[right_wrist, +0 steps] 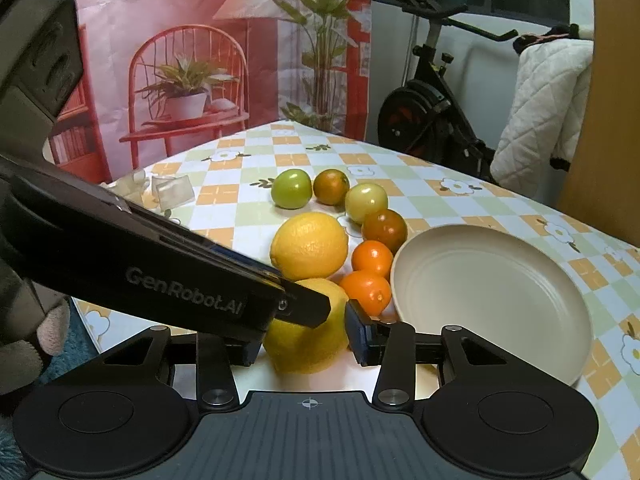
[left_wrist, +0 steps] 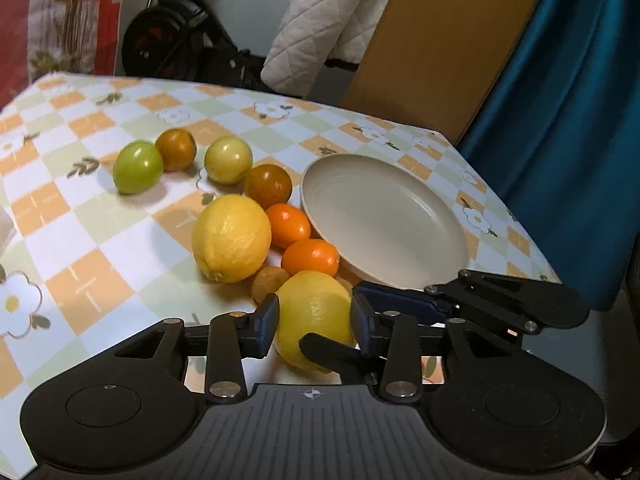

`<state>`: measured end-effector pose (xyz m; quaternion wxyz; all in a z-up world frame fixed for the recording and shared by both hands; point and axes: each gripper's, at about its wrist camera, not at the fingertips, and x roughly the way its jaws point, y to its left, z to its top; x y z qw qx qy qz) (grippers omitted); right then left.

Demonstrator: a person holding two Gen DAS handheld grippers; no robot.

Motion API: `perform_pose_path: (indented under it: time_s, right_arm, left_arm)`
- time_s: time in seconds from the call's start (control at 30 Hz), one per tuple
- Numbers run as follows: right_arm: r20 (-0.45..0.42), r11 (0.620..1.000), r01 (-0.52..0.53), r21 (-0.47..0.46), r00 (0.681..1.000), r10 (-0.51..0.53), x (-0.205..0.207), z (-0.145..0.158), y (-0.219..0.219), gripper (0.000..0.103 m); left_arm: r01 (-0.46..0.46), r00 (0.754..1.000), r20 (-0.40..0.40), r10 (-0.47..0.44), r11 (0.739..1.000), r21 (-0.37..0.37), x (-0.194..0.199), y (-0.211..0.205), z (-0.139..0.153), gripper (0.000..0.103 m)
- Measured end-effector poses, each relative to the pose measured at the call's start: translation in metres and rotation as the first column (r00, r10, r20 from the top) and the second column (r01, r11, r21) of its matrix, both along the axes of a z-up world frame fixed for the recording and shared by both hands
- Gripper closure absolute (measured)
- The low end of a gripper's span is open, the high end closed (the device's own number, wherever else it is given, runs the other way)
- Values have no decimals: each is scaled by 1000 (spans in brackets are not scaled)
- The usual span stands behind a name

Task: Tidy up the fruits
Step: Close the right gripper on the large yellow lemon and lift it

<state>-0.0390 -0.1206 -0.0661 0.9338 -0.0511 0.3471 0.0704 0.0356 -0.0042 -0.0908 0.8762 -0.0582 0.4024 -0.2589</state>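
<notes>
A near lemon (left_wrist: 316,312) (right_wrist: 308,344) lies on the checked tablecloth, and both grippers are on it. My left gripper (left_wrist: 314,320) has a pad against each side of it. My right gripper (right_wrist: 304,344) holds it crosswise; in the left wrist view one of its fingers (left_wrist: 332,354) crosses the front of the lemon. The left gripper's housing (right_wrist: 180,280) hides the right gripper's left pad. Beyond lie a second lemon (left_wrist: 230,238), two oranges (left_wrist: 288,226), a small brown fruit (left_wrist: 270,286), two green fruits (left_wrist: 138,166) and two dark orange ones (left_wrist: 267,186). An empty beige plate (left_wrist: 384,216) (right_wrist: 492,300) sits to the right.
The table's far edge (left_wrist: 240,88) and right edge (left_wrist: 520,220) are close. Behind stand an exercise bike (right_wrist: 432,112), a quilted cloth (left_wrist: 332,20), a wooden board (left_wrist: 448,40) and a blue curtain (left_wrist: 568,120). Clear plastic pieces (right_wrist: 172,190) lie far left. A gloved hand (right_wrist: 28,320) is at the left.
</notes>
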Motion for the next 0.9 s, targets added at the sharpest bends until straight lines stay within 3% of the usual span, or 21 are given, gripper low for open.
perform_pose_path:
  time_s: [0.2, 0.4, 0.63, 0.9]
  right_arm:
    - [-25, 999, 26, 25, 999, -25, -1, -2, -6, 52]
    - [-86, 998, 24, 50, 996, -19, 1, -12, -8, 54]
    - [-103, 996, 36, 87, 994, -27, 2, -18, -12, 55]
    - [-83, 996, 34, 86, 996, -27, 3, -16, -11, 54]
  left_arm:
    - [5, 1000, -12, -5, 1000, 7, 0, 0, -2, 51]
    - [10, 999, -38, -10, 1000, 2, 2, 1, -8, 43]
    - [33, 997, -68, -32, 999, 6, 5, -4, -17, 43]
    - [33, 998, -47, -32, 999, 9, 2, -6, -15, 46]
